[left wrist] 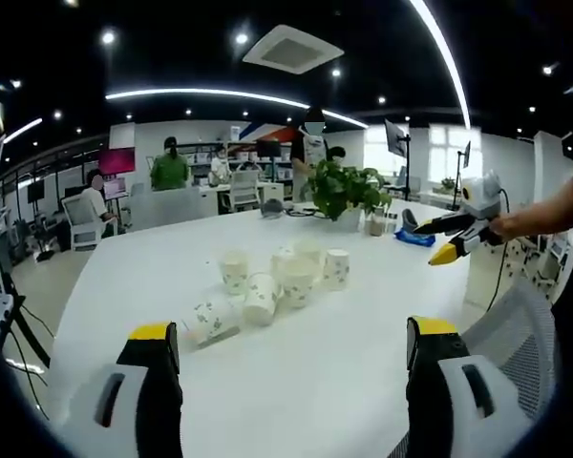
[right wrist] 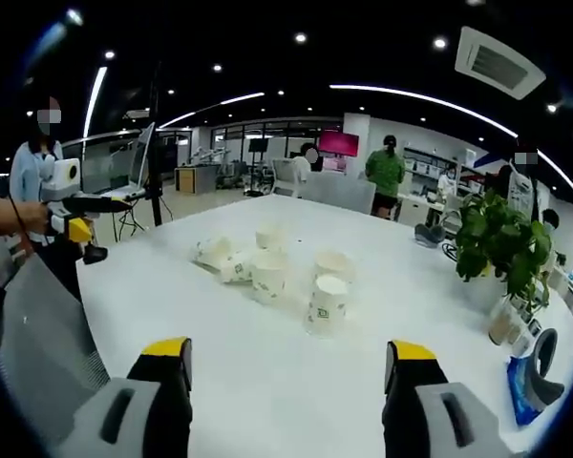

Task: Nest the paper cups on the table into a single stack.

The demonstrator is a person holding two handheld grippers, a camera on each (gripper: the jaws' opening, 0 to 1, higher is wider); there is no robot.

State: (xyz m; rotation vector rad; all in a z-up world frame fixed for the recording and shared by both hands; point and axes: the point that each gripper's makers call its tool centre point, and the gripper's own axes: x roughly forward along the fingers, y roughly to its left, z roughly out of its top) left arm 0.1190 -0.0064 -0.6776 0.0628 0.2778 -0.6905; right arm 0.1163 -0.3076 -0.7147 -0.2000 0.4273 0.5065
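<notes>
Both grippers (left wrist: 291, 358) (right wrist: 291, 377) hang released; bring your left to the tipped printed paper cup (left wrist: 210, 320) lower left of the cluster first.

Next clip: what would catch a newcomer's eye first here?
The cluster of paper cups mid-table, some upright and at least one on its side, none stacked yet. Beyond them, a leafy potted plant stands on the white table. Both grippers, left and right, hang open short of the cups, holding nothing.
</notes>
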